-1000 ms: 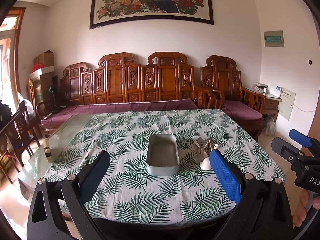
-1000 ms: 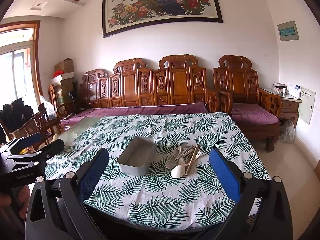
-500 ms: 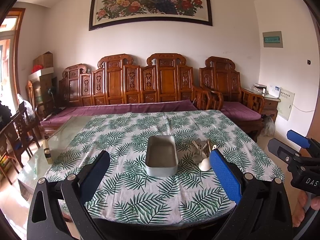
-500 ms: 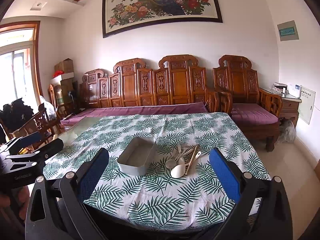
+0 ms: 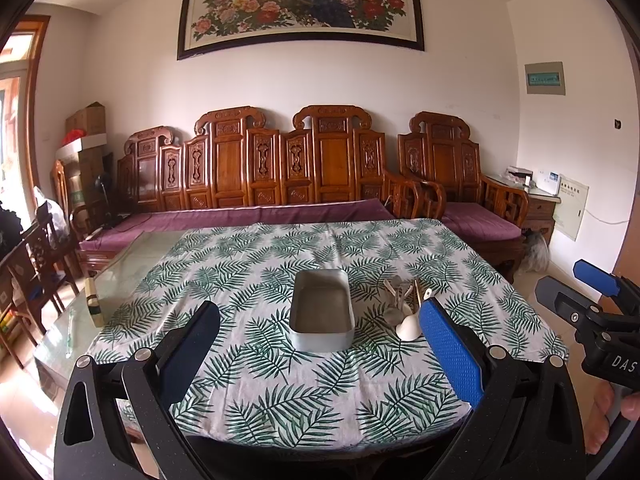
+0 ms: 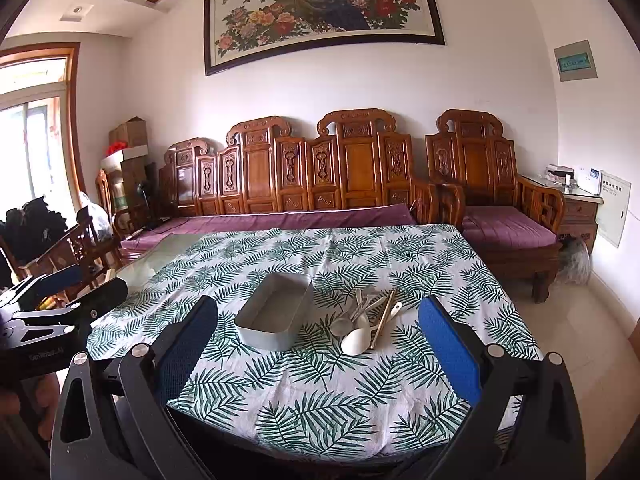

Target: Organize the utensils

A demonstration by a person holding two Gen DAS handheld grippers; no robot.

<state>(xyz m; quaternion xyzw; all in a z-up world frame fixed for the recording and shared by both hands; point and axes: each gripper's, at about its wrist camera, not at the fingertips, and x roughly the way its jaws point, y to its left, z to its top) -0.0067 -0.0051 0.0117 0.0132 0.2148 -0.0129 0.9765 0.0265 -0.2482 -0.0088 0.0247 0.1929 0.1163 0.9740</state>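
Observation:
A grey rectangular metal tin (image 5: 322, 314) (image 6: 275, 315) lies empty on the leaf-print tablecloth. Just right of it lies a pile of utensils (image 5: 404, 308) (image 6: 366, 318): a white spoon, metal spoons and chopsticks. My left gripper (image 5: 320, 350) is open, held back over the table's near edge, its fingers framing the tin. My right gripper (image 6: 318, 350) is open too, at the near edge, with the tin and the pile between its fingers farther off. Each gripper also shows at the edge of the other's view, the right gripper (image 5: 596, 304) and the left gripper (image 6: 60, 300).
The table (image 5: 280, 400) carries the cloth, with bare glass (image 5: 132, 264) on its left part. A carved wooden bench (image 5: 280, 168) with purple cushions stands behind it, an armchair (image 6: 492, 200) at the right. Dark chairs (image 5: 36, 252) crowd the left.
Both views have shifted only slightly. The tin and utensils lie where they were, and both grippers stay open.

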